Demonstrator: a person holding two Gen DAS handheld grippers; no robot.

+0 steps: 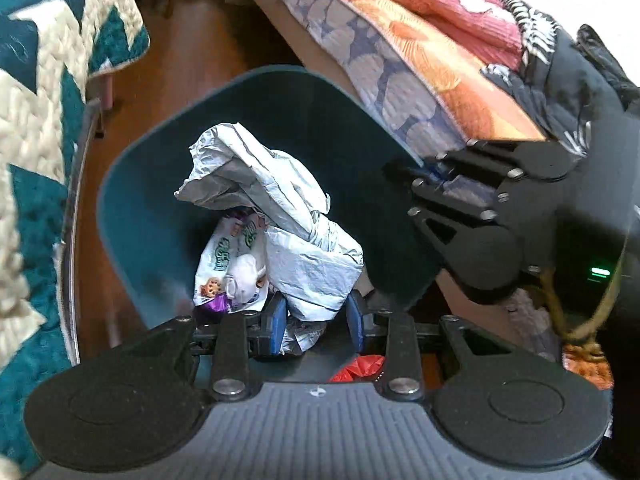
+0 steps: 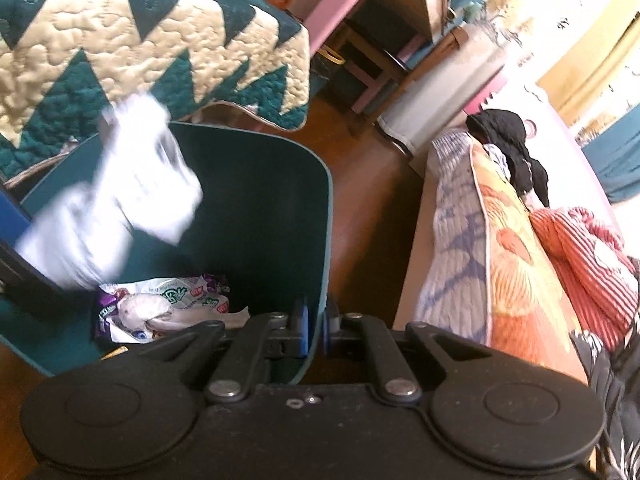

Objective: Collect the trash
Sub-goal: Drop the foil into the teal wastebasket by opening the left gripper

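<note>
Risk is spillage: left gripper (image 1: 316, 320) pinches crumpled white plastic bag (image 1: 276, 216) over dark teal plastic bin (image 1: 120, 216), whose three-o'clock rim right gripper (image 2: 316, 326) clamps; a snag could tip it.

Both fisheye views were moderately lit by daylight, with strong glare washing out the upper right of the right wrist view. Straight edges bowed toward the corners. The crumpled white bag (image 2: 116, 196) smeared into heavy motion blur there, yet showed fairly sharp in the left wrist view. The teal bin (image 1: 132, 216) interior lay in shadow, and the quilt (image 1: 36, 128) looked soft.
</note>
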